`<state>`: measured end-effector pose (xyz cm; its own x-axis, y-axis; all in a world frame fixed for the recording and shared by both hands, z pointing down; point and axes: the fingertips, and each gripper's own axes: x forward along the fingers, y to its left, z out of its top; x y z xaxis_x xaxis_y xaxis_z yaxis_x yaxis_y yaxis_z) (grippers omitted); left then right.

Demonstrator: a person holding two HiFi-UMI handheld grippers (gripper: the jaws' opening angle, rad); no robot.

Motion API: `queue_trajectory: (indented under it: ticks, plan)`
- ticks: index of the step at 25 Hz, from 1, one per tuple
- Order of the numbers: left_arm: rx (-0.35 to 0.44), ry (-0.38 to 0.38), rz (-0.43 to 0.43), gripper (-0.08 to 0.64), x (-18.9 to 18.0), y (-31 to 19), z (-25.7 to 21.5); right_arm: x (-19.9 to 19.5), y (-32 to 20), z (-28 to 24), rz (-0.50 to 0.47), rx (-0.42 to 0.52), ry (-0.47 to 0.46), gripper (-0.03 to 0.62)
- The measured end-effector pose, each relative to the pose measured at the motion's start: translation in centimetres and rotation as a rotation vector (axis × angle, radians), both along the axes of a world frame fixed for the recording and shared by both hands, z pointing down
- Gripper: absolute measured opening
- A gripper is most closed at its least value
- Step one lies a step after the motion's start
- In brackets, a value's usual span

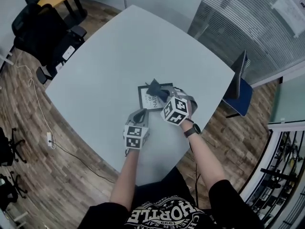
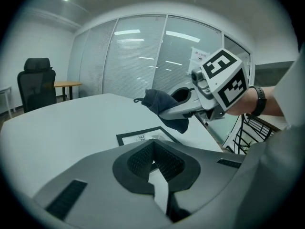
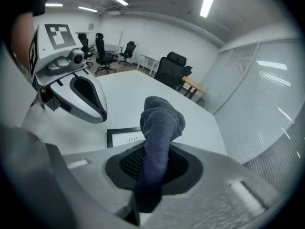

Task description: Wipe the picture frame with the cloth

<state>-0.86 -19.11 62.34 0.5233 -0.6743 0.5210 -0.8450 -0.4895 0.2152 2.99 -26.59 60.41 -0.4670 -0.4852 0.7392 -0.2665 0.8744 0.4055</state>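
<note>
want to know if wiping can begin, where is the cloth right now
The cloth is clamped in the right gripper, held over the picture frame that lies near the front edge of the table, at the centre of the head view.

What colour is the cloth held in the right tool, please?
Dark blue-grey. The cloth shows best in the right gripper view.

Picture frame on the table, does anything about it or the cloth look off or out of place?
Nothing stands out. The picture frame lies flat on the table with no visible damage, and the dark cloth is bunched in the right gripper, held just above it.
</note>
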Motion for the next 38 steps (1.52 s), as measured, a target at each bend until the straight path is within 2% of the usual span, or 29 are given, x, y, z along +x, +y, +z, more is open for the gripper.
queue_trajectory:
  ticks: [6, 9, 14, 19, 25, 29, 33, 38]
  plan:
    - [-0.117, -0.061, -0.006, -0.005, -0.9, -1.3, 4.7, -3.4, -3.4, 6.4, -0.239, -0.042, 0.212, 0.066]
    - [-0.151, -0.087, -0.016, -0.005, -1.3, -1.7, 6.5, -5.3, -4.4, 8.5, -0.298, -0.041, 0.267, 0.066]
    - [-0.200, -0.110, -0.028, -0.005, -1.9, -1.7, 8.5, -7.0, -4.3, 11.9, -0.343, -0.035, 0.363, 0.066]
    - [-0.236, -0.131, -0.039, -0.004, -2.3, -1.2, 10.0, -4.5, -4.9, 12.7, -0.308, 0.015, 0.464, 0.066]
    - [-0.232, -0.140, -0.036, -0.003, -2.4, -1.1, 10.0, 4.6, -5.9, 12.8, -0.137, -0.005, 0.553, 0.066]
    - [-0.236, -0.145, -0.046, -0.003, -2.3, -1.0, 9.9, 7.6, -6.2, 12.3, -0.082, -0.015, 0.575, 0.066]
    - [-0.243, -0.132, -0.048, -0.003, -1.9, -1.1, 9.7, 7.4, -6.1, 11.7, -0.073, -0.014, 0.546, 0.066]
    - [-0.251, -0.105, -0.050, -0.003, -1.9, -1.1, 9.7, 1.2, -5.3, 9.9, -0.131, 0.005, 0.425, 0.066]
